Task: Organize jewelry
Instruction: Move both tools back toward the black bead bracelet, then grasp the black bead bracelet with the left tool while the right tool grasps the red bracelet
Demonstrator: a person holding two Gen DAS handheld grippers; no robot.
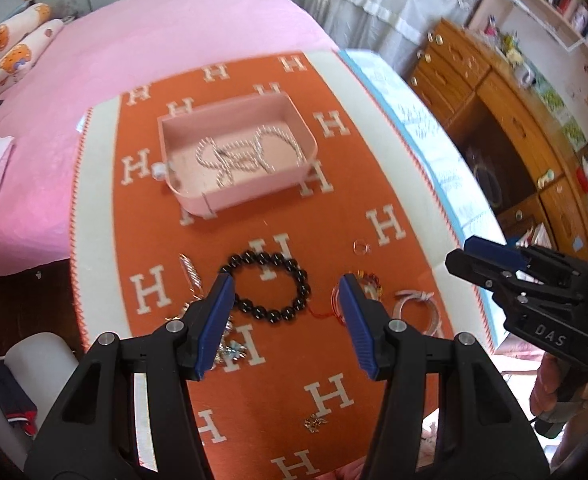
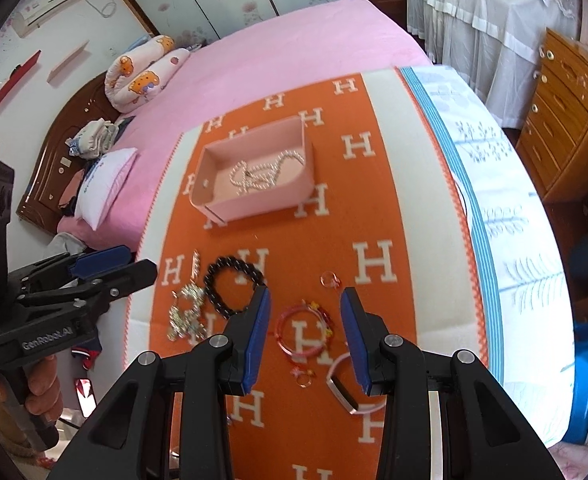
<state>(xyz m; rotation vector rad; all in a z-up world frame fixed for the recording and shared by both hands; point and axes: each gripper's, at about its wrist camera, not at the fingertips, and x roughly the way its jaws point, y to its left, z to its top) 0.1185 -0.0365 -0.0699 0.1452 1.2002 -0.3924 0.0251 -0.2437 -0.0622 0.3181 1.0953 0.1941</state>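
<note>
Orange blanket (image 1: 278, 360) on the bed carries bracelets and a pink box (image 1: 238, 160) with a pearl necklace (image 1: 246, 152). Both grippers, left (image 1: 286, 288) and right (image 2: 305, 300), hover with fingers spread, holding nothing.

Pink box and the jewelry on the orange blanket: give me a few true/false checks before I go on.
1. The pink box holds a pearl necklace. True.
2. The black bead bracelet lies inside the box. False: it lies on the orange blanket, nearer the camera than the box.
3. The left hand-held gripper is open with nothing between its fingers. True.
4. The right hand-held gripper is clamped on the red bangle. False: it is open and the bangle lies on the blanket.
</note>
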